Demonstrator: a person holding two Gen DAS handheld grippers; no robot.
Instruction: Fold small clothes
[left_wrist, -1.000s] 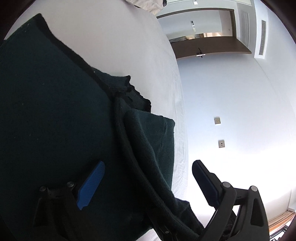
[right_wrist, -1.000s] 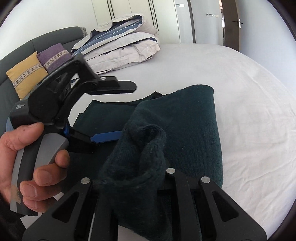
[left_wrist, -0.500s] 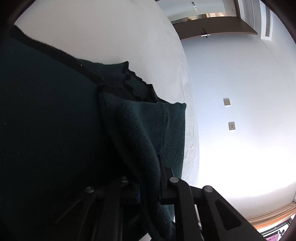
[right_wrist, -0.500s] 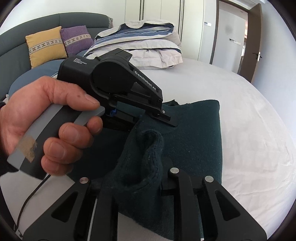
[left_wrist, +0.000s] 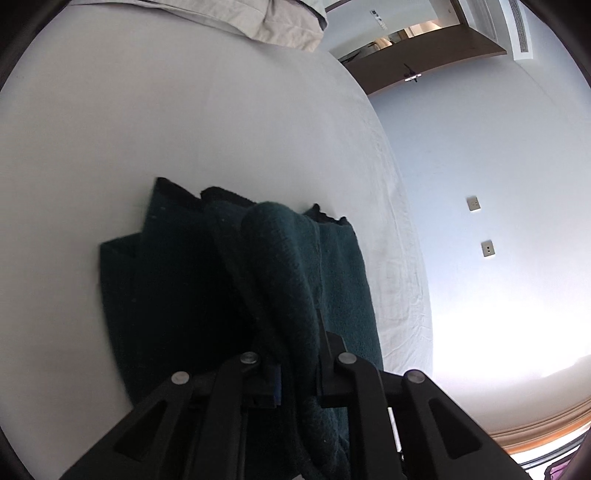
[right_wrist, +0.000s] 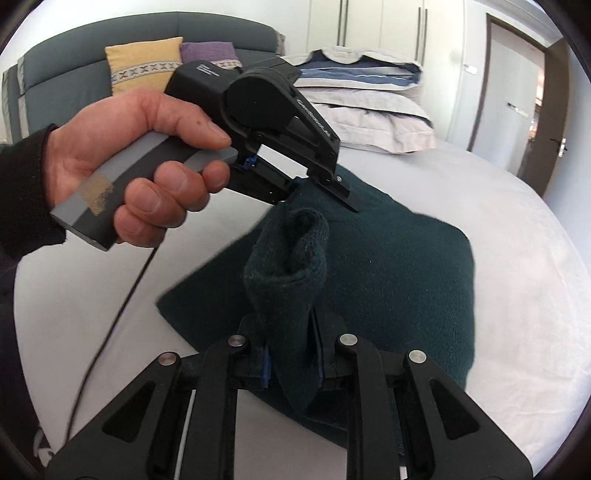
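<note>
**Dark green garment pinched by both grippers above the bed**

Dark green garment (right_wrist: 399, 280) is seen spread over the white bed (right_wrist: 517, 332), partly folded, with its far edge toward twelve o'clock in the right wrist view. A bunched fold of the knit fabric is clamped between the fingers (right_wrist: 325, 354) of the right gripper (right_wrist: 291, 354), which are drawn narrow around it; the fold is raised into a rounded hump directly ahead of them.

In the same view the left gripper (right_wrist: 314, 184) is held at ten o'clock by the person's left hand (right_wrist: 147, 162), a thin cable hanging from its grey handle. Its tips are brought down to the garment's upper edge, just beyond the raised hump.

From the left wrist camera the garment (left_wrist: 229, 295) is shown lying on the bed (left_wrist: 184, 129) in layered folds, and a thick roll of it is gripped between the left fingers (left_wrist: 328, 354), which are closed narrowly on the cloth at six o'clock.

A stack of striped and beige pillows (right_wrist: 362, 96) is seen at one o'clock on the bed, near the headboard end. A yellow cushion (right_wrist: 140, 66) and a purple cushion (right_wrist: 210, 55) are propped side by side against the grey headboard (right_wrist: 74, 48) at eleven o'clock. A brown door (right_wrist: 546, 129) is visible at two o'clock.
</note>
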